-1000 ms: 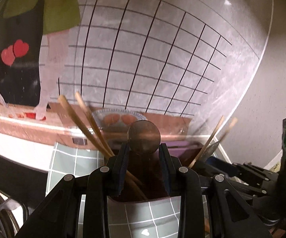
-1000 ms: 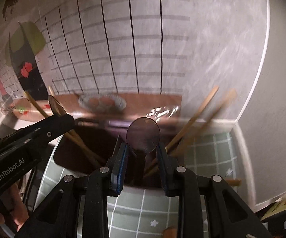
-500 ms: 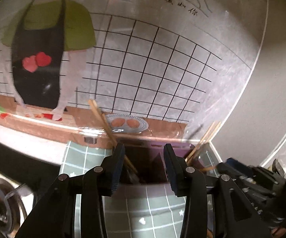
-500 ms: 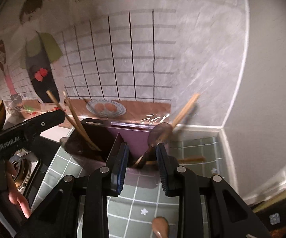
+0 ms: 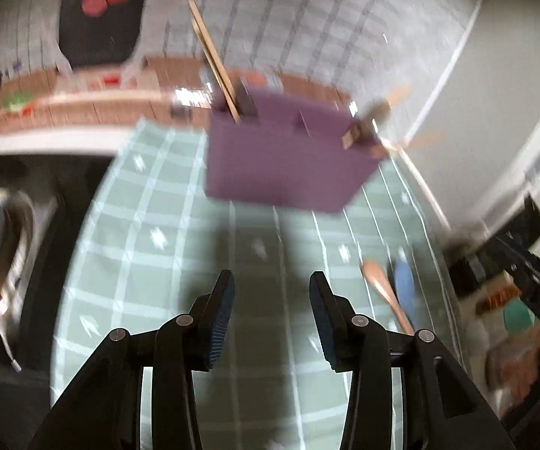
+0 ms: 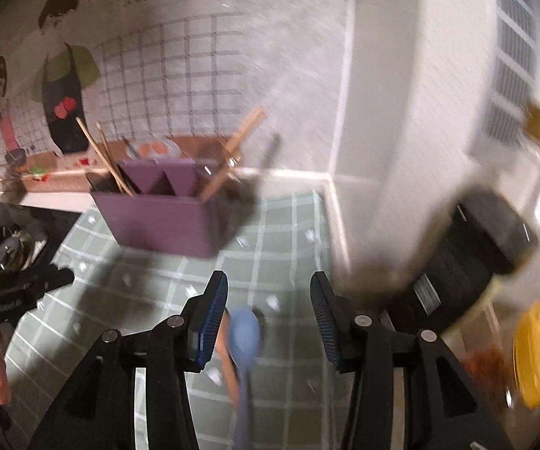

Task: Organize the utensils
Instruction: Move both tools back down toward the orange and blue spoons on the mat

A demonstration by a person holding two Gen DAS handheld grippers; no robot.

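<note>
Left gripper (image 5: 271, 292) is spread, empty. Purple divided caddy (image 6: 165, 221) is set on green checked mat (image 6: 277, 232), chopsticks (image 6: 105, 159) leaning left. Blue spoon (image 6: 245, 337) lies between spread right gripper (image 6: 269, 296), bowl pointed toward caddy, handle toward camera.

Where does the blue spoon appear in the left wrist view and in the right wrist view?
Left wrist view: the blue spoon lies at lower right, beside a wooden spoon.
Right wrist view: the spoon is at bottom centre, between the open fingers of the right claw.
Shared landmark: the purple utensil holder.
</note>
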